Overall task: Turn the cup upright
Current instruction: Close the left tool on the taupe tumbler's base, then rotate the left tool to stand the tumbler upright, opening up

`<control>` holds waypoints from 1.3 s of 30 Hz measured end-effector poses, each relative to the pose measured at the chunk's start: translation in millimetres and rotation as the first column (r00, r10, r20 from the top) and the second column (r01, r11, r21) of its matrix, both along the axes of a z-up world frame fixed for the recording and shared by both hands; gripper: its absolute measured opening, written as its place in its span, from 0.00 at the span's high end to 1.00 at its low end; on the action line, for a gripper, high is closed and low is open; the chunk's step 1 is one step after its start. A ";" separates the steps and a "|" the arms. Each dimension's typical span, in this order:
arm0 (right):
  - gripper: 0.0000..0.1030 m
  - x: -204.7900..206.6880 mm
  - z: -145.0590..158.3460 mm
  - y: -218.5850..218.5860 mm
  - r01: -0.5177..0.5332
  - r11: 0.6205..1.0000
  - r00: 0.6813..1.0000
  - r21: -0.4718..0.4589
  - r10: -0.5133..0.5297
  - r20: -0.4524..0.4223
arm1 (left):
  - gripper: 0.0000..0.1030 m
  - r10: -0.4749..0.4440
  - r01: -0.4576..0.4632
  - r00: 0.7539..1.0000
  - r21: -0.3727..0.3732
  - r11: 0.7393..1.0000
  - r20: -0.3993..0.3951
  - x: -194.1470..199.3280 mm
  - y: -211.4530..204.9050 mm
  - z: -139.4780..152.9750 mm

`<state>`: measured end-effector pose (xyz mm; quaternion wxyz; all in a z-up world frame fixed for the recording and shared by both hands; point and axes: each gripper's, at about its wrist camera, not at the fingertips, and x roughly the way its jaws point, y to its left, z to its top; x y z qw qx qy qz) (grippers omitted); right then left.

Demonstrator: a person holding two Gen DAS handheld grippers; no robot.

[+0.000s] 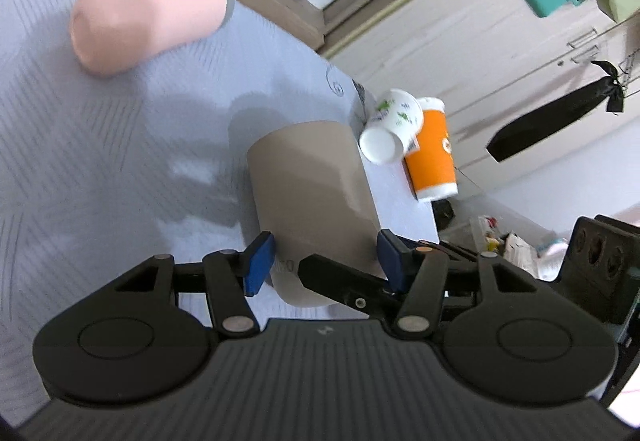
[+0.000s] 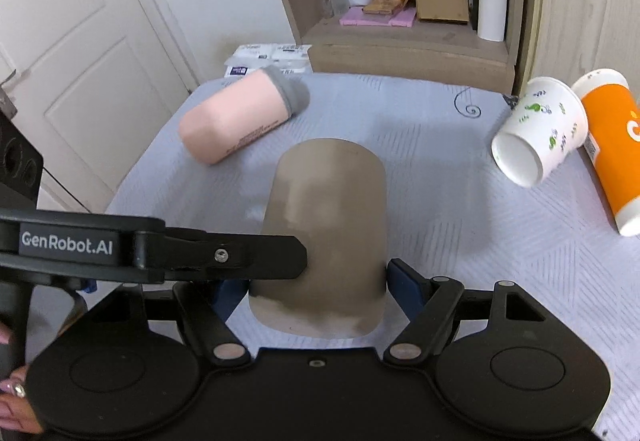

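A taupe cup [image 1: 310,197] lies between both grippers over the pale blue mat [image 1: 100,181], its closed base pointing away from the cameras. My left gripper [image 1: 326,265] has its blue pads on either side of the cup near its rim end. My right gripper [image 2: 316,285] also straddles the same cup [image 2: 326,233], and its pads press the cup's sides. The left gripper's black finger [image 2: 224,253] reaches in from the left against the cup in the right wrist view.
A pink cup with a grey rim [image 2: 240,113] lies on its side at the far left. A white patterned paper cup [image 2: 540,129] and an orange cup [image 2: 612,145] lie at the right edge. A shelf unit [image 2: 400,53] stands behind the mat.
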<state>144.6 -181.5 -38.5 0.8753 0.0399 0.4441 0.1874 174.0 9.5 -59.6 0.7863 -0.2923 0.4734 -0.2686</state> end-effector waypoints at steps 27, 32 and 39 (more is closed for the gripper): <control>0.19 21.9 -4.7 -10.5 -0.095 0.993 0.995 0.071 0.097 -0.027 | 0.27 -0.017 0.012 0.997 -0.077 0.997 -0.070 33.2 -8.3 -22.9; 0.19 1.9 -0.9 -12.1 -0.154 0.987 0.986 0.034 0.152 0.072 | 0.27 -0.058 0.058 0.996 -0.004 0.998 0.070 13.7 -14.4 -7.7; 0.20 -43.2 3.8 -5.6 -0.233 0.966 0.939 -0.108 0.253 0.233 | 0.27 -0.119 0.094 0.961 0.110 0.989 0.249 -27.8 -22.1 7.1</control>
